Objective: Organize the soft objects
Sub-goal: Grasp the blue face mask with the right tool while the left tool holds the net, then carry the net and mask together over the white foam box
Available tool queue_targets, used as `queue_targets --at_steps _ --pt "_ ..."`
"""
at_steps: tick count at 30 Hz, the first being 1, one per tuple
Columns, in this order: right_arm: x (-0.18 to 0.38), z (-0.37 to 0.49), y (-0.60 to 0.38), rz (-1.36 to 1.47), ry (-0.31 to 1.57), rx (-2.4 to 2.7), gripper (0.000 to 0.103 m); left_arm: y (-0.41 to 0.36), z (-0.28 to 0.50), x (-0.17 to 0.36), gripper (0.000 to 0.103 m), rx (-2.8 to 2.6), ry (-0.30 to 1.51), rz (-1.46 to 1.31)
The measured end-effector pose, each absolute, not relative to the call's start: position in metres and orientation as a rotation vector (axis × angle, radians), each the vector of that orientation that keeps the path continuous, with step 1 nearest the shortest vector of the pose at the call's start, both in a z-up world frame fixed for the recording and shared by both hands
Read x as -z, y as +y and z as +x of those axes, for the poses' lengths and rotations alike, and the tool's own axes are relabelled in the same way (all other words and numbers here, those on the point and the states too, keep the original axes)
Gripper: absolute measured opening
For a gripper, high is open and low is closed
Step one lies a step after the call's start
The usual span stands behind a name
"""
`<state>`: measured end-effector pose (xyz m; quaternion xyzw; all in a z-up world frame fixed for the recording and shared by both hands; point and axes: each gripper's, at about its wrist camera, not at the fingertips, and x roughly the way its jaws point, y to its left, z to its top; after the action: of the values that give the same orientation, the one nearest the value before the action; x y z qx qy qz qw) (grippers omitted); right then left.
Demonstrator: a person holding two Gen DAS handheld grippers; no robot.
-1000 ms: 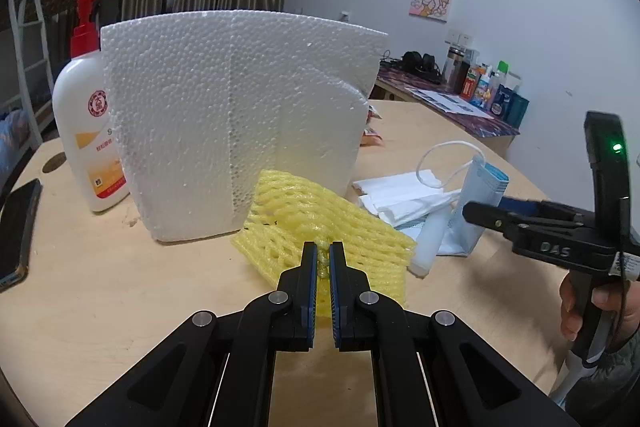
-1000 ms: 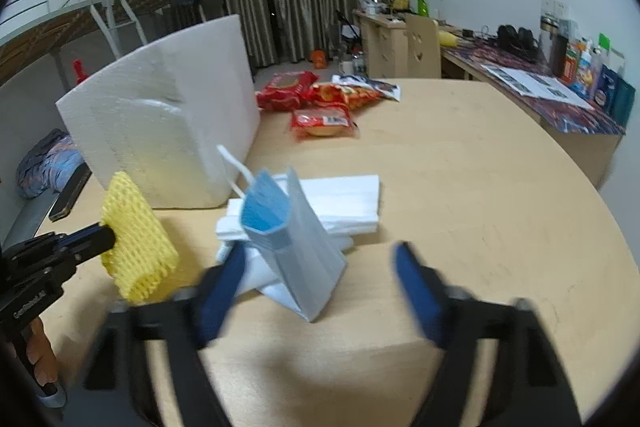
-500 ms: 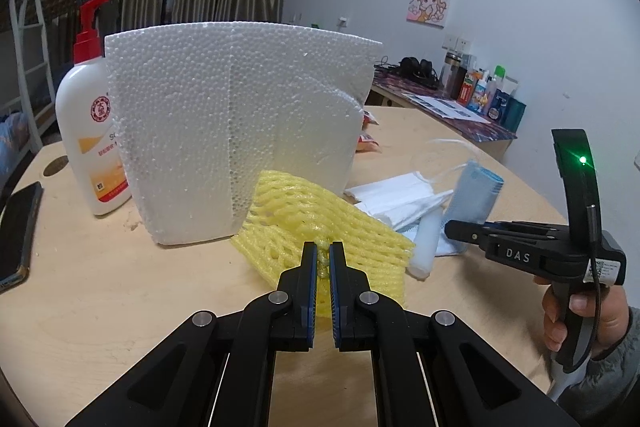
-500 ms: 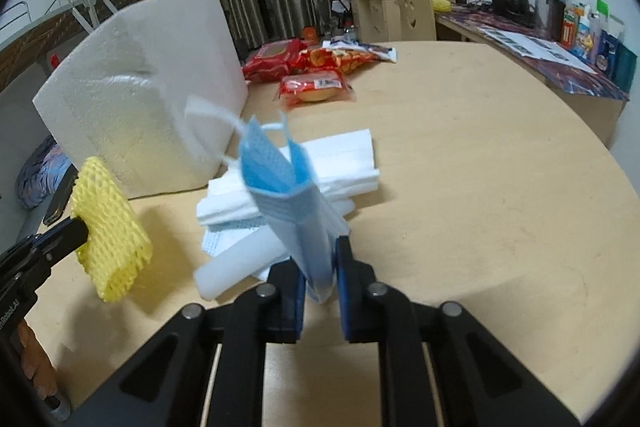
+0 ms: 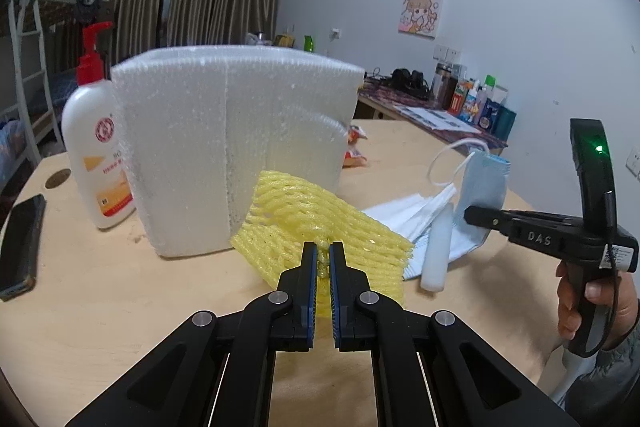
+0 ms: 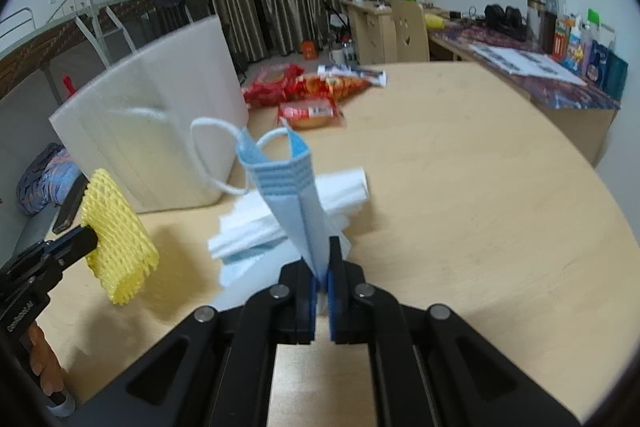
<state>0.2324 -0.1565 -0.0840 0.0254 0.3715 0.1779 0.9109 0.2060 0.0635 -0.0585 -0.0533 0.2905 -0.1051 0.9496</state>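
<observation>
A round wooden table (image 6: 460, 187) is carrying a white foam block (image 5: 232, 155), folded tissues (image 6: 256, 227) and snack packets (image 6: 308, 111). The left tongs (image 5: 324, 259) are pinching a yellow foam fruit net (image 5: 320, 223), holding it above the table. The right tongs (image 6: 322, 267) are pressed together on the bottom of a blue face mask (image 6: 292, 195), which is standing up over the tissues. Both soft objects seem gripped; the next move probably needs carrying each one to its place without losing it.
</observation>
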Motion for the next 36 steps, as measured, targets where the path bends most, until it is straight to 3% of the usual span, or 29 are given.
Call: queue_targets --at_steps 12,36 --pt "0.023 0.208 -0.163 0.014 0.591 -0.339 0.006 0.062 0.178 0.029 0.006 0.214 0.525 -0.091" --pt "-0.007 0.159 -0.175 0.048 0.465 -0.429 0.007 0.054 0.115 -0.023 0.006 0.142 0.387 -0.032"
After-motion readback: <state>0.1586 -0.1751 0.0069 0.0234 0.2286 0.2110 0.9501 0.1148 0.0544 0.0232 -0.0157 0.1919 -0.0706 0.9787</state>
